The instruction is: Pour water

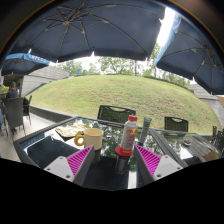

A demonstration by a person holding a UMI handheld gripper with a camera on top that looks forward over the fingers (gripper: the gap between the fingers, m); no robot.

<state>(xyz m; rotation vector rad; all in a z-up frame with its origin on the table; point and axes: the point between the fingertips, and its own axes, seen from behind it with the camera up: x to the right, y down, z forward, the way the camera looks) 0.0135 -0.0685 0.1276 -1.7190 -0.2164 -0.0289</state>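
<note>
A clear bottle with a red label (pixel 128 137) stands upright on a glass table (pixel 50 150), just ahead of my fingers and nearer the right one. A yellow mug (pixel 91 137) stands to its left, beyond my left finger. My gripper (pixel 113 161) is open, with magenta pads (pixel 80 160) on both fingers, and holds nothing. The bottle's base lies between the fingertips with gaps at both sides.
A plate with food (pixel 67 131) sits behind the mug. Dark chairs (pixel 115 113) stand at the far side of the table. Large dark umbrellas (pixel 90 25) hang overhead, and a grassy mound (pixel 120 90) lies beyond.
</note>
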